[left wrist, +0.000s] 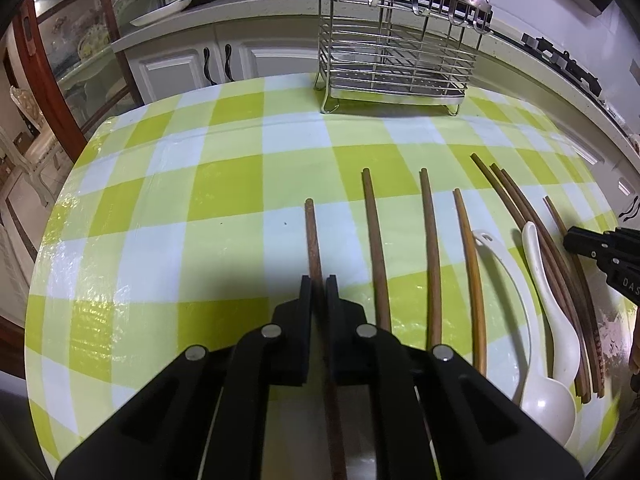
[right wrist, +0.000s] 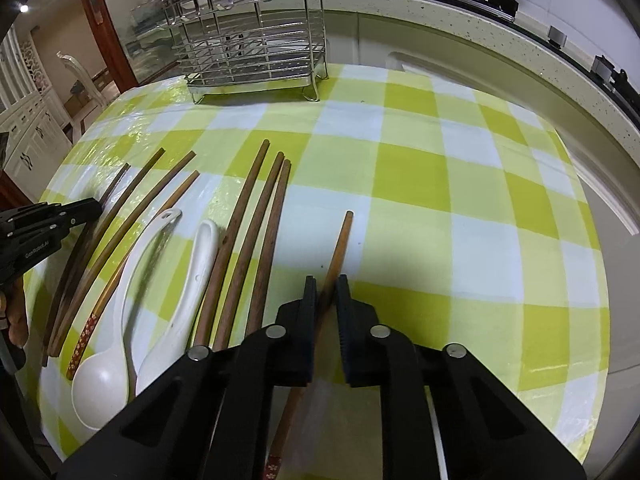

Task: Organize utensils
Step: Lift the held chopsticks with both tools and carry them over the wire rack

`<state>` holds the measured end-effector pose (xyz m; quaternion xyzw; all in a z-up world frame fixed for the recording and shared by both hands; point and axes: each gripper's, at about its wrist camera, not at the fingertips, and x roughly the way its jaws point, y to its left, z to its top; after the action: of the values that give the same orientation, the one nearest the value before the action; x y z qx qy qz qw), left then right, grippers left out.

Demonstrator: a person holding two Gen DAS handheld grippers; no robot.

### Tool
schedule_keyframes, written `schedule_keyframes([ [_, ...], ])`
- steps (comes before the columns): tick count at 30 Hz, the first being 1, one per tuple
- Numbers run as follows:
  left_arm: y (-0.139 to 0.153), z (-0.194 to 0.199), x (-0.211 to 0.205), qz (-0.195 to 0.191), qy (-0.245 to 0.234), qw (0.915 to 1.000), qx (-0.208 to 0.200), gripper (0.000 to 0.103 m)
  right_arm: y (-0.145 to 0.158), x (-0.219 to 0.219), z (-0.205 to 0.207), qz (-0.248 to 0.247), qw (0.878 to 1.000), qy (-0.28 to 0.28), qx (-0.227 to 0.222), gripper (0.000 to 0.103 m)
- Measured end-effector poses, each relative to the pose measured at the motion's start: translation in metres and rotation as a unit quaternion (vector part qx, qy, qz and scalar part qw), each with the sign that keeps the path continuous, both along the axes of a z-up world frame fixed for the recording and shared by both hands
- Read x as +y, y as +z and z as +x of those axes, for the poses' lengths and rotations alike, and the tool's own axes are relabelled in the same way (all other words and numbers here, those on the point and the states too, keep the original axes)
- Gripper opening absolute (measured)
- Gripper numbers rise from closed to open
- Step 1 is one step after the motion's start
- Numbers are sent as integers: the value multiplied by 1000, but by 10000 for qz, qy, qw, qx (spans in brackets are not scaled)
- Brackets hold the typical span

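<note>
Left gripper (left wrist: pixel 319 280): jaws clenched on a dark chopstick (left wrist: pixel 312 236). Right gripper (right wrist: pixel 326 280): jaws grasping a light chopstick (right wrist: pixel 340 244). Both chopsticks lie on the tabletop (left wrist: pixel 160 200), nearer the camera than the rack (left wrist: pixel 396 40). Spoons (left wrist: pixel 548 320) lie between them.

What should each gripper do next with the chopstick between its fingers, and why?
Probably lift both sticks and carry them toward the wire rack. The left gripper looks shut on a dark chopstick. The right gripper straddles a lighter chopstick, though a gap shows on one side, so it may need to finish closing first. The rack looks empty.
</note>
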<state>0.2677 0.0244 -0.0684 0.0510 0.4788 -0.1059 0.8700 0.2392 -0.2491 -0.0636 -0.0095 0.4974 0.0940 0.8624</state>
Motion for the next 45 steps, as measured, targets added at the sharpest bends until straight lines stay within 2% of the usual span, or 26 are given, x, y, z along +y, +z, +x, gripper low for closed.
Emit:
schedule_keyframes([
  [2, 4, -2, 2, -11, 26, 10000, -48, 7, 2, -3, -2, 156, 9999, -21, -52, 9],
  [7, 21, -10, 8, -48, 97, 9996, -255, 7, 21, -2, -9, 138, 9993, -43, -332, 9],
  [17, 66, -31, 17, -120, 199, 9962, -840, 7, 76, -3, -21, 224, 9957, -20, -899, 9],
  [27, 120, -56, 22, -259, 229, 9863, -1615, 6, 128, -4, -39, 141, 9872, -85, -1589, 9],
  [40, 155, -82, 22, -323, 288, 9768, -2096, 6, 152, -7, -53, 171, 9810, -144, -1928, 9],
  [45, 159, -80, 19, -357, 301, 9755, -2151, 6, 155, -8, -51, 149, 9796, -204, -1993, 9],
])
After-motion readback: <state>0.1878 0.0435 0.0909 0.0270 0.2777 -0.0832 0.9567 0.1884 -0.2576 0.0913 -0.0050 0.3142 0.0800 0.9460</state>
